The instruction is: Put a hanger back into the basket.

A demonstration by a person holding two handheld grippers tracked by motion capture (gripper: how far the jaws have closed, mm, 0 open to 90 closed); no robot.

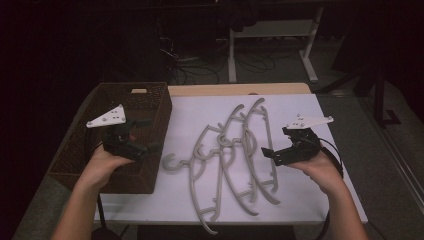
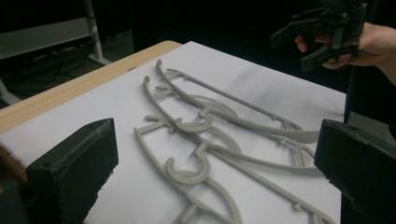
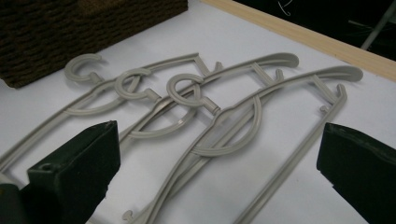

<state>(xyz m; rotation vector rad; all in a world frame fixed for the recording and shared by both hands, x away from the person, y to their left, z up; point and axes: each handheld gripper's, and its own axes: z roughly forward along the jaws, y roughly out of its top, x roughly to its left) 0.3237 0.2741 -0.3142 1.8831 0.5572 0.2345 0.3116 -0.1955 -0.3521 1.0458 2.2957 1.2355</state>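
Both hands are hovering above the bench (image 1: 300,107): left tongs (image 1: 142,136) over the wicker basket (image 1: 145,100), right tongs (image 1: 280,150) at the right, both gaping wide and gripping nothing. Between them three grey hangers (image 1: 230,150) are lying overlapped on the white sheet, hooks pointing toward the basket.

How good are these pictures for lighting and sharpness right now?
High view: dim and a little soft, surroundings nearly black, grey plastic hangers plain against the white sheet, dark woven basket lost in shadow. Left gripper view: nearest hangers soft, far ones sharper. Right gripper view: the hooks crisp, no glare; the near black jaws slightly soft.
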